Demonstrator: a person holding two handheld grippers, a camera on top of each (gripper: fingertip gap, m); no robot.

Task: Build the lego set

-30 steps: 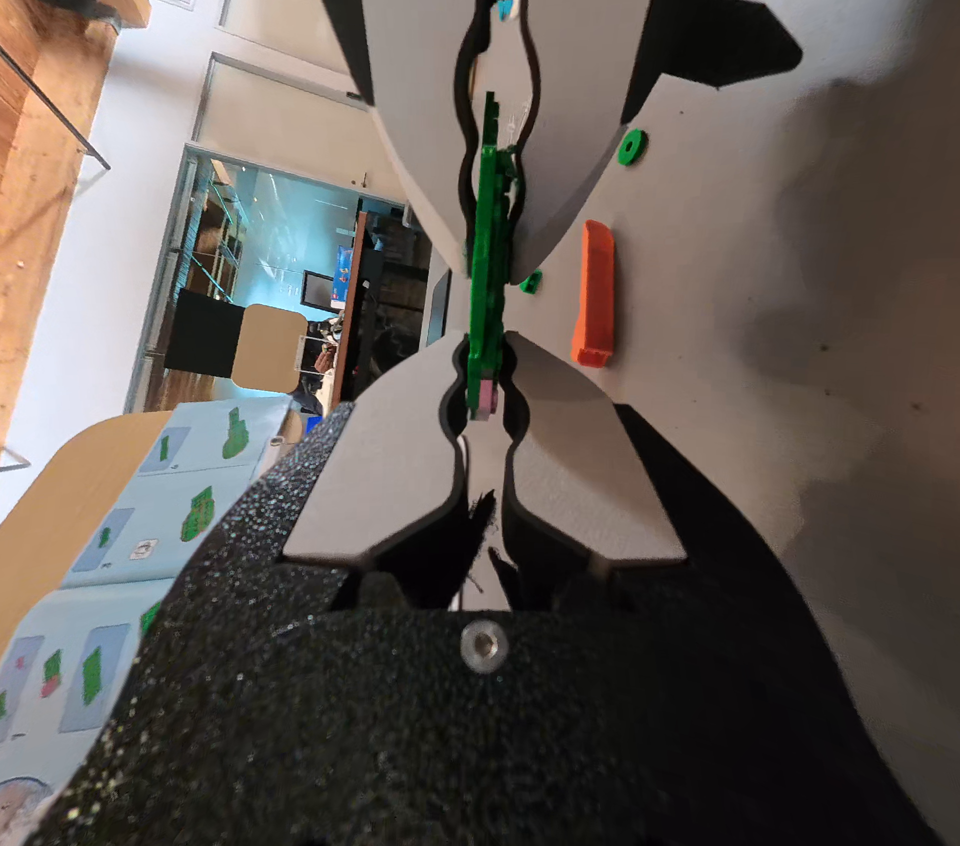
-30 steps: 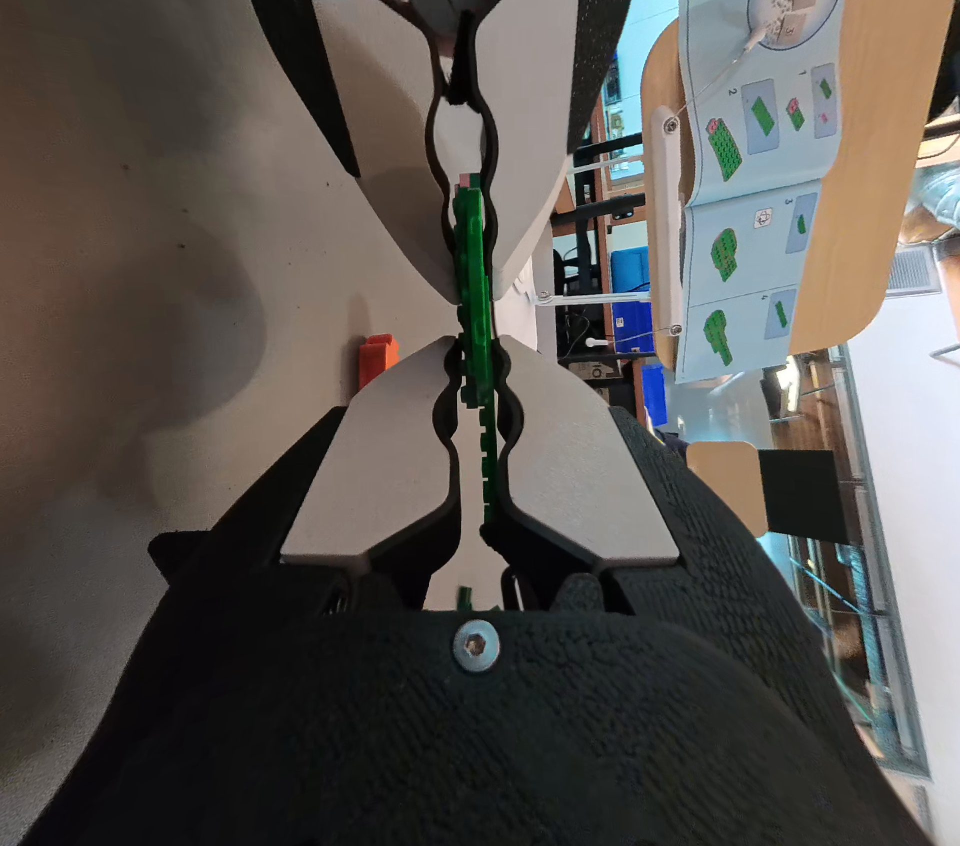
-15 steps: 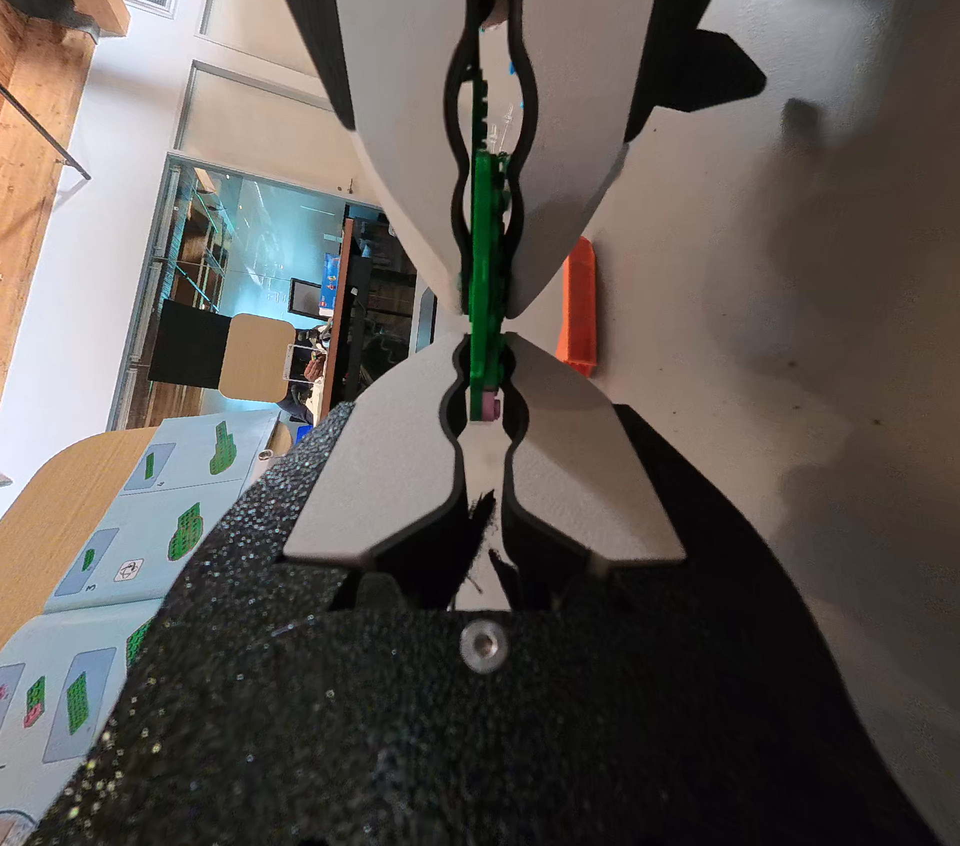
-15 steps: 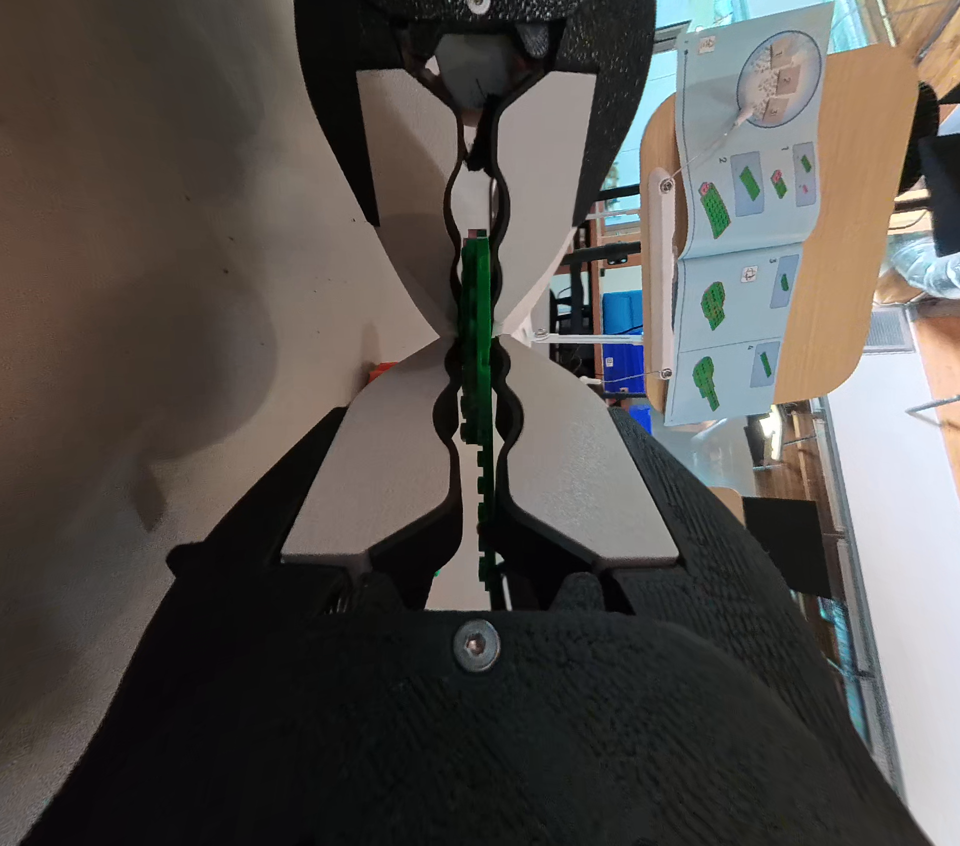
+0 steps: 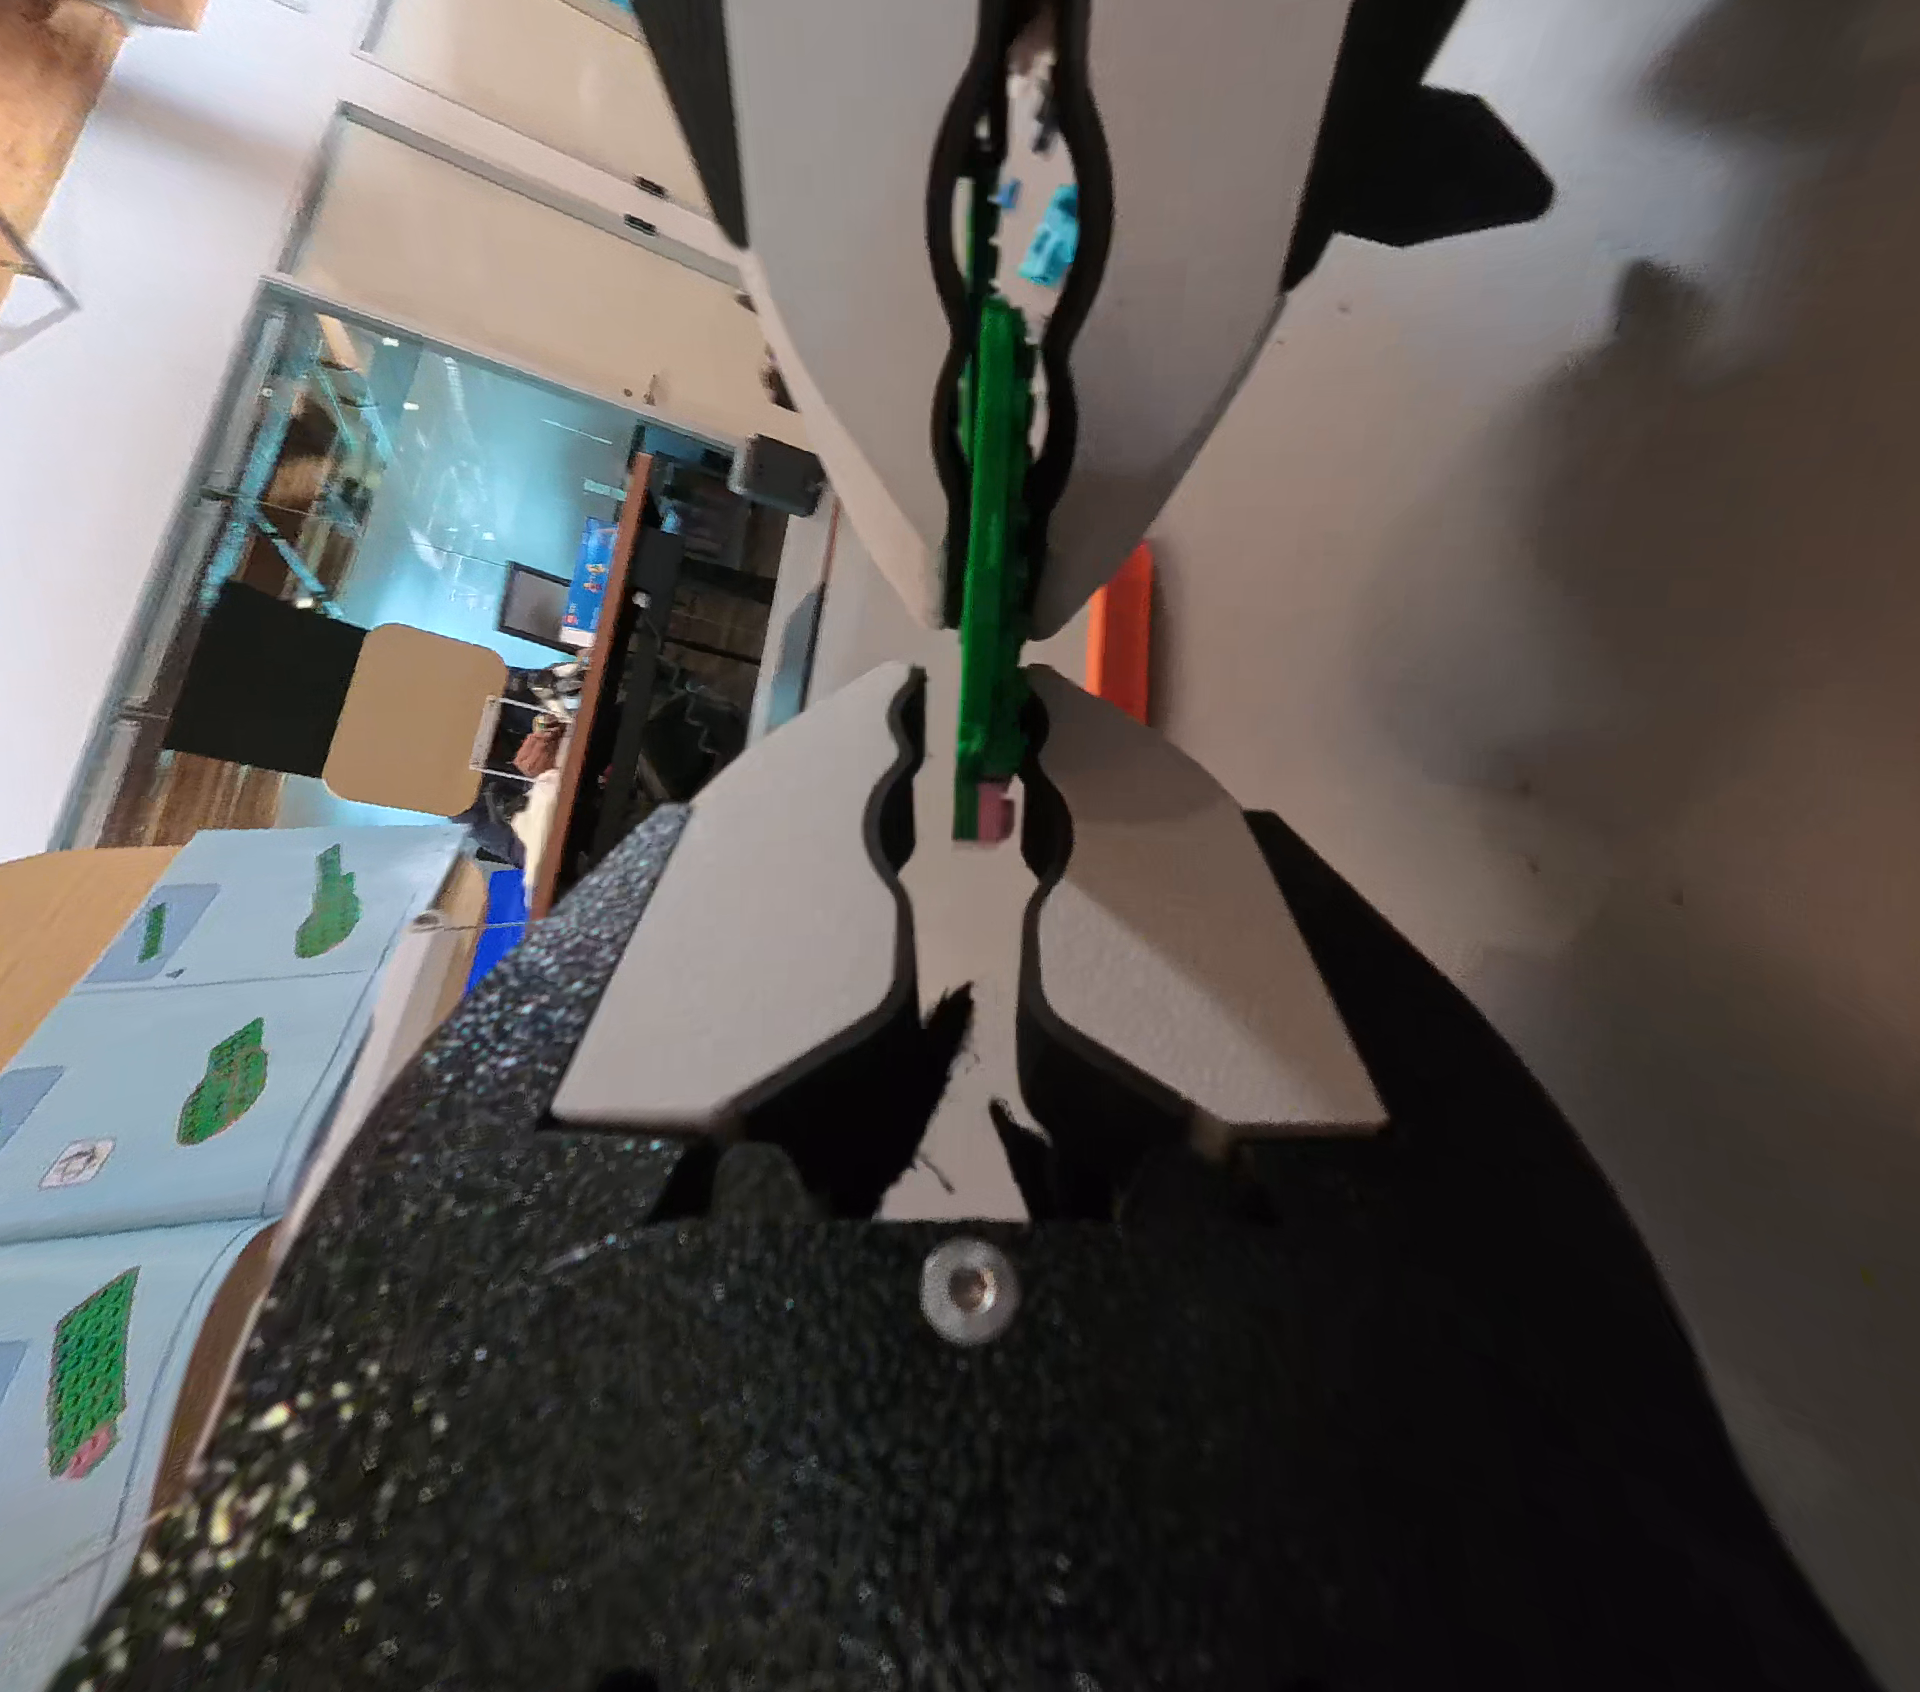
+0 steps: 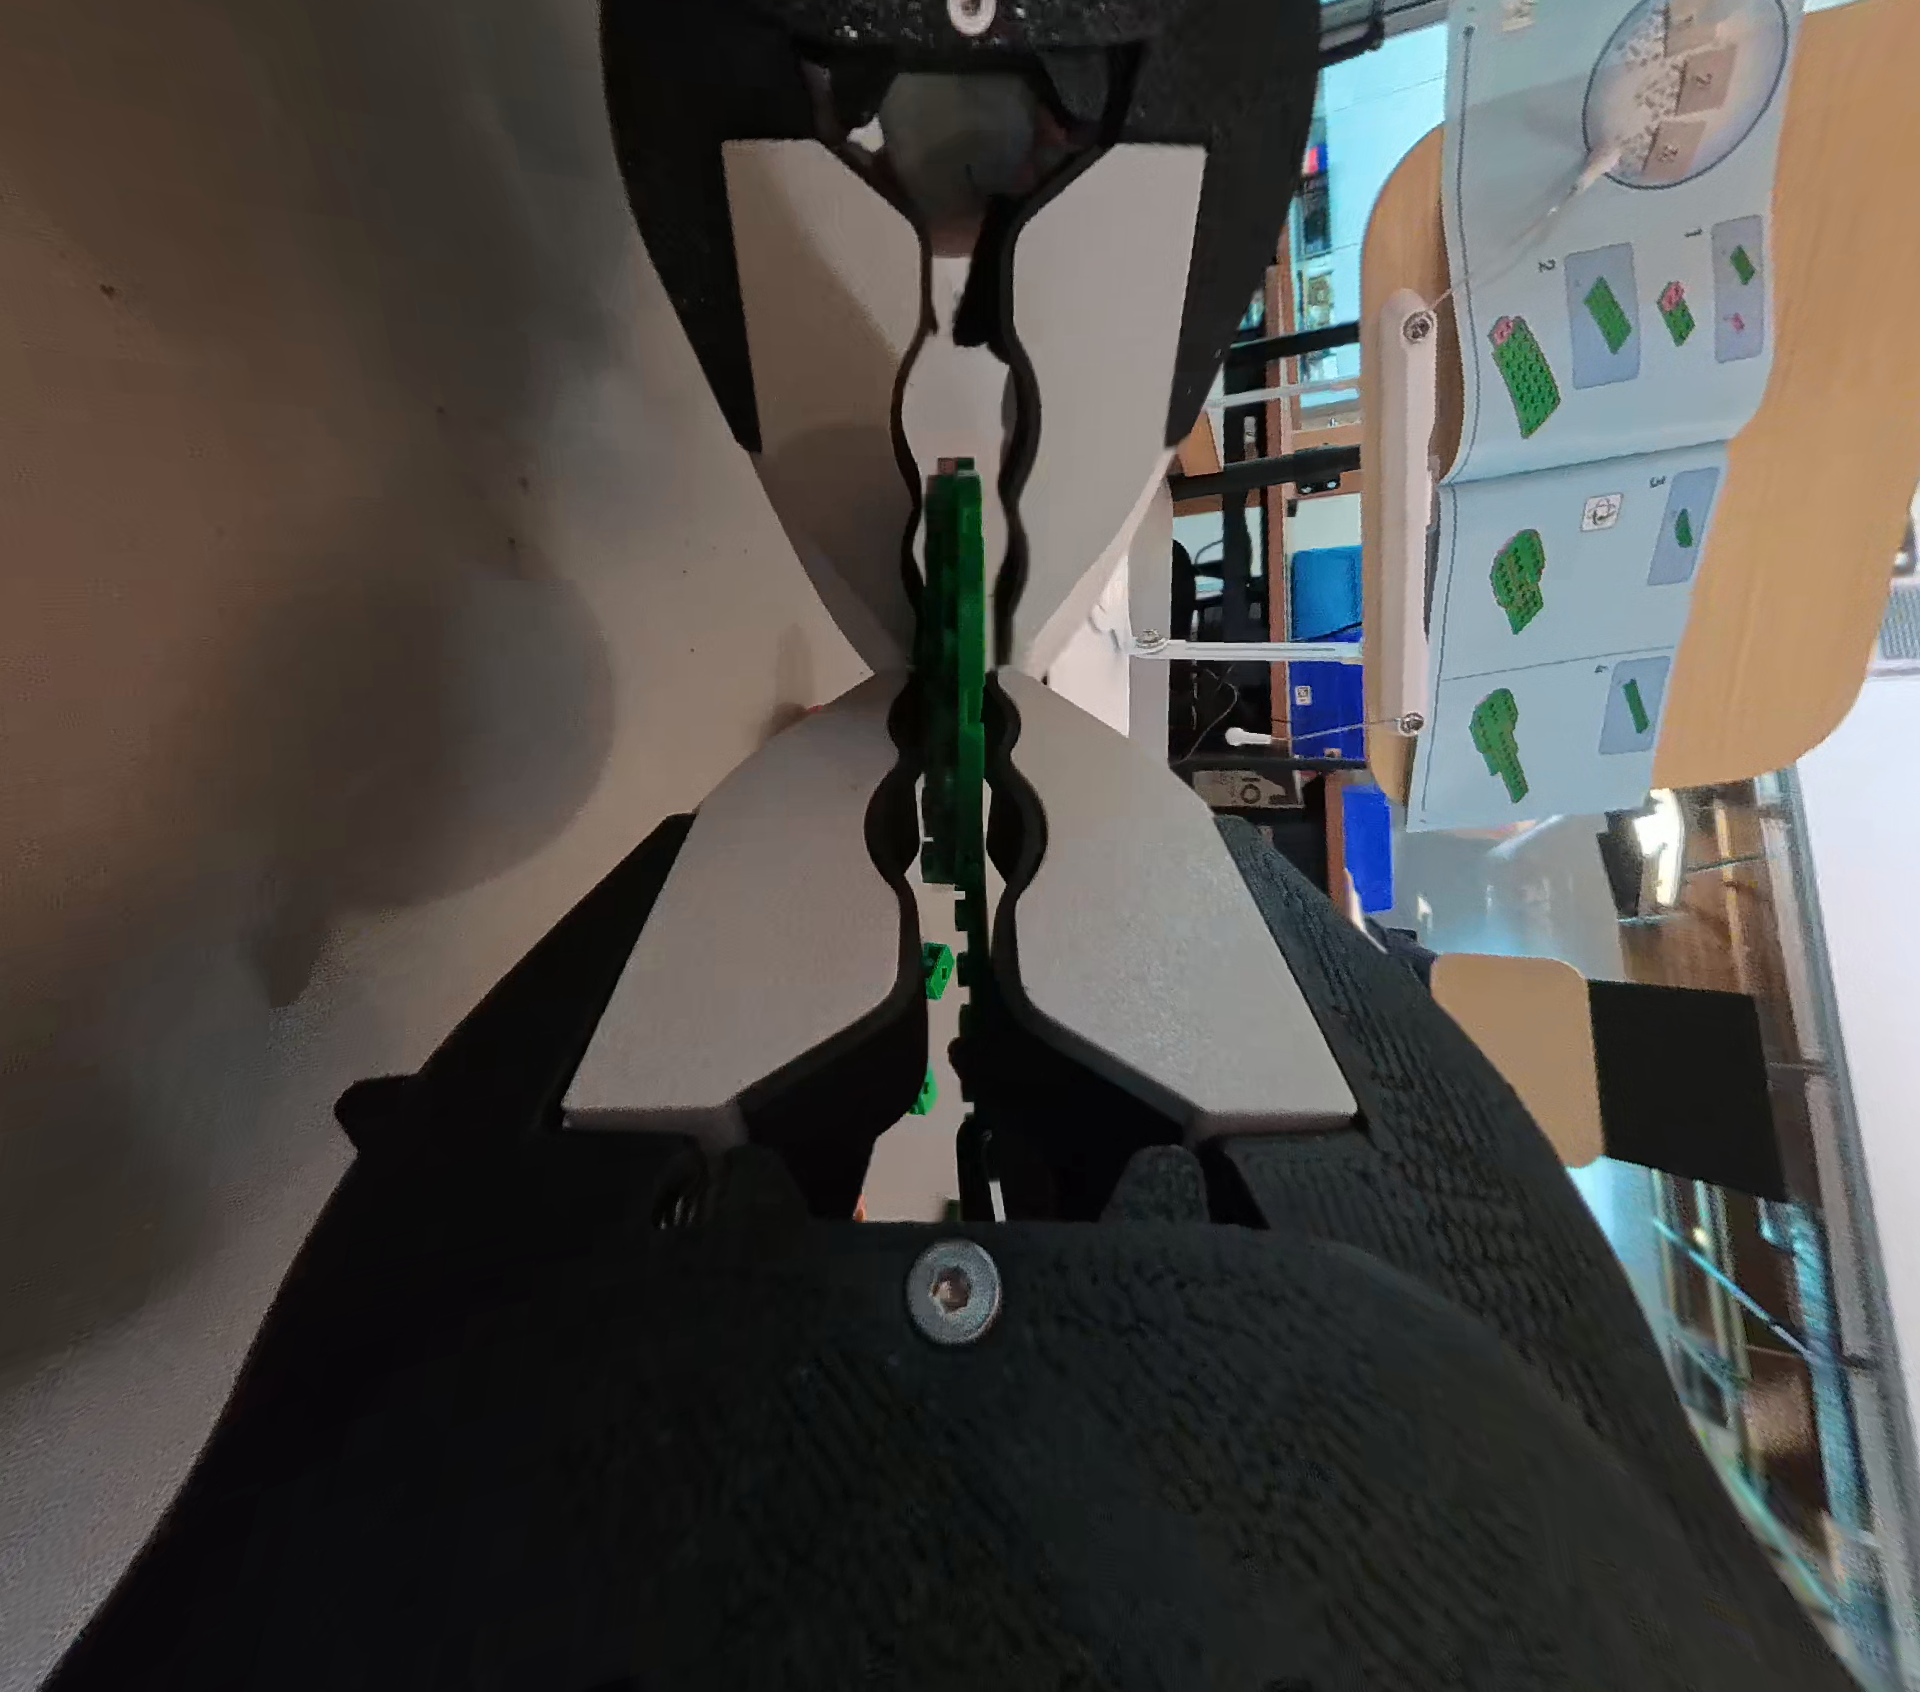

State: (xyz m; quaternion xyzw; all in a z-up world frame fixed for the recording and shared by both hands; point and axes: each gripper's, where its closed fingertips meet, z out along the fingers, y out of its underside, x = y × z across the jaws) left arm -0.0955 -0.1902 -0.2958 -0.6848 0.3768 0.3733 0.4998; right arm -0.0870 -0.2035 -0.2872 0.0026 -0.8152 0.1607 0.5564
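Note:
A green lego plate assembly (image 5: 987, 499) is held edge-on in the air between both grippers, with a small pink piece (image 5: 995, 811) at its near end. My left gripper (image 5: 971, 681) has its jaws slightly parted: a gap shows between the left finger (image 5: 790, 863) and the plate. My right gripper (image 6: 945, 707) is shut on the green plate (image 6: 951, 582). It faces the left gripper tip to tip and shows at the top of the left wrist view (image 5: 987, 614). The left gripper shows at the top of the right wrist view (image 6: 956, 655).
A white table (image 5: 1558, 707) lies behind, with an orange brick separator (image 5: 1127, 634), small blue pieces (image 5: 1049, 240) and loose green pieces (image 6: 935, 967). An open instruction booklet (image 6: 1590, 447) hangs on a wooden board; it also shows in the left wrist view (image 5: 208, 1071).
The left gripper's jaws have widened and no longer pinch the plate on both sides. The right gripper keeps its grip. Both views have shifted slightly.

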